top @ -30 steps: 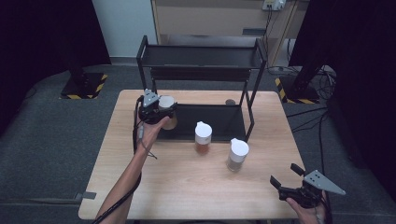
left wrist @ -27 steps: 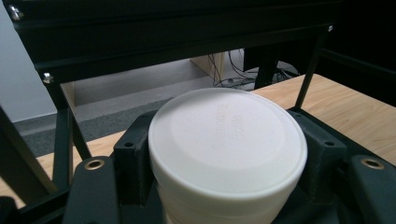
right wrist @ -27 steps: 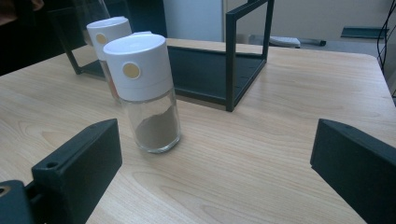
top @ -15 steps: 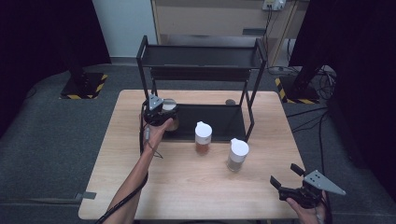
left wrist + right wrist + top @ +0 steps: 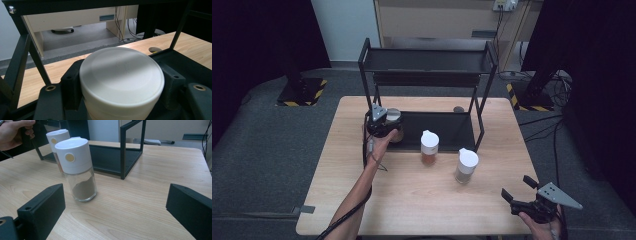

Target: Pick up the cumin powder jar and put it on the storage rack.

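My left gripper (image 5: 390, 125) is shut on a spice jar with a white cap (image 5: 393, 117), at the left end of the black two-tier rack (image 5: 427, 60) and low over its bottom shelf. Whether the jar rests on the shelf I cannot tell. The left gripper view has the white cap (image 5: 122, 75) between black pads (image 5: 71, 82). Two more white-capped jars stand on the wooden table in front of the rack, one with reddish contents (image 5: 429, 148) and one with brown powder (image 5: 466, 165). My right gripper (image 5: 517, 186) is open near the table's front right corner and faces the brown jar (image 5: 77, 170).
The rack's bottom shelf (image 5: 447, 125) lies bare to the right of the held jar. Its front right post (image 5: 123, 152) stands between the brown jar and the table's right side. A round hole (image 5: 458, 109) is in the tabletop behind the rack. A cable trails along the person's left forearm (image 5: 362, 185).
The left hand has come down with the jar and sits lower at the rack's left end. The right gripper and both standing jars have not moved.
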